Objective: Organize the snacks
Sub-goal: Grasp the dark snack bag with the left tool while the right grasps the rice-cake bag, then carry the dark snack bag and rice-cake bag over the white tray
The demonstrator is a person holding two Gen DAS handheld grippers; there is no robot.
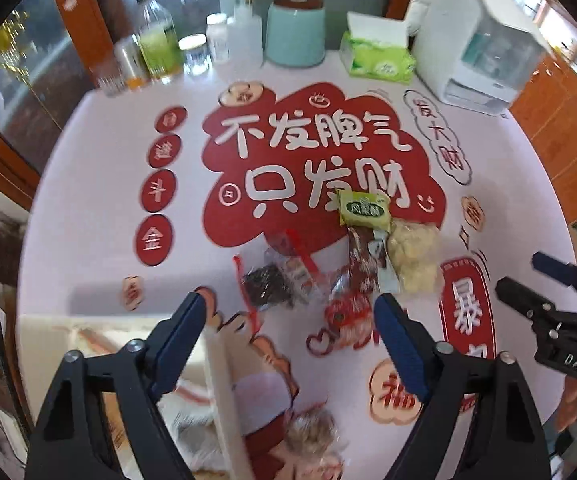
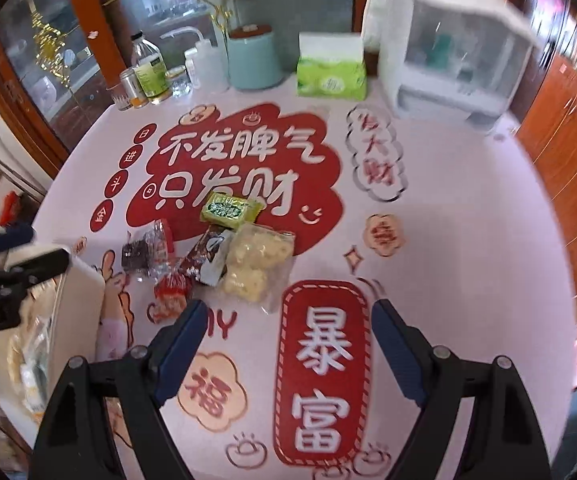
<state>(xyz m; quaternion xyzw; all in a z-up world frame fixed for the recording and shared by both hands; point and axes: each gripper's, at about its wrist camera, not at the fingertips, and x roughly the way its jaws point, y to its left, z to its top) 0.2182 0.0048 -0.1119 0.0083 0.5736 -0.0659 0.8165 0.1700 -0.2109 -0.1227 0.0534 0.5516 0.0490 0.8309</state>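
Five or so snack packets (image 1: 348, 256) lie loose mid-table, unsorted. White bin (image 1: 216, 368) at seven o'clock holds some already, though blurred. Left gripper (image 1: 294, 320) and right gripper (image 2: 284, 328) hang released, grasping nothing.

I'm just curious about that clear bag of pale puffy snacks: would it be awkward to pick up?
The clear bag of pale puffy snacks is probably light for its size, since the pieces look airy. Its thin film looks floppy, so it would likely sag around a gripper. The pieces may crush if squeezed hard.
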